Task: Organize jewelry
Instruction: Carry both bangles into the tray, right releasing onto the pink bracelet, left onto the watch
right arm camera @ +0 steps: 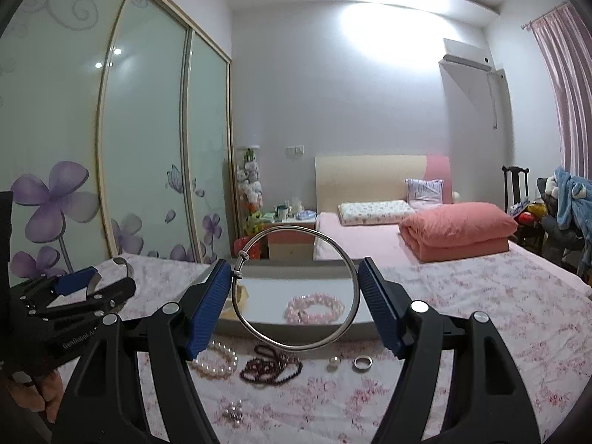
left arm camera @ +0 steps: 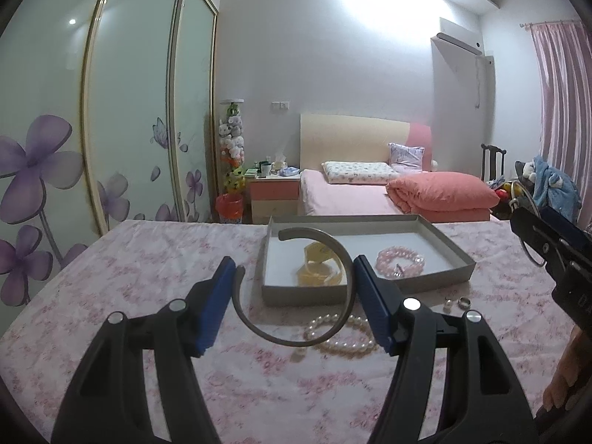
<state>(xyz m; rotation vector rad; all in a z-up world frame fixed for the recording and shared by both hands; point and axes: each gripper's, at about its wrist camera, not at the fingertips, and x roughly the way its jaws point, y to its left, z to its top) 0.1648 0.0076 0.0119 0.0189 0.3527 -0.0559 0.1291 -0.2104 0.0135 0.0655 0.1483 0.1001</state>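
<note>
My left gripper [left arm camera: 294, 301] is shut on a dark open cuff bangle [left arm camera: 342, 259], held above the floral cloth in front of the grey tray [left arm camera: 436, 235]. The tray holds a yellow bangle [left arm camera: 318, 268] and a pink bead bracelet [left arm camera: 399, 261]. My right gripper [right arm camera: 294, 307] is shut on a thin silver ring bangle [right arm camera: 357, 288], held up before the tray [right arm camera: 222, 323]. On the cloth lie a pearl bracelet [right arm camera: 216, 362], a dark red bead strand [right arm camera: 270, 364], a pearl piece [right arm camera: 334, 362] and a silver ring [right arm camera: 362, 362].
The table is covered by a pink floral cloth [left arm camera: 148, 277]. A small sparkly piece [right arm camera: 233, 412] lies near the front edge. A bed with a folded pink quilt [left arm camera: 440, 194] stands behind, and mirrored wardrobe doors [left arm camera: 129, 111] run along the left.
</note>
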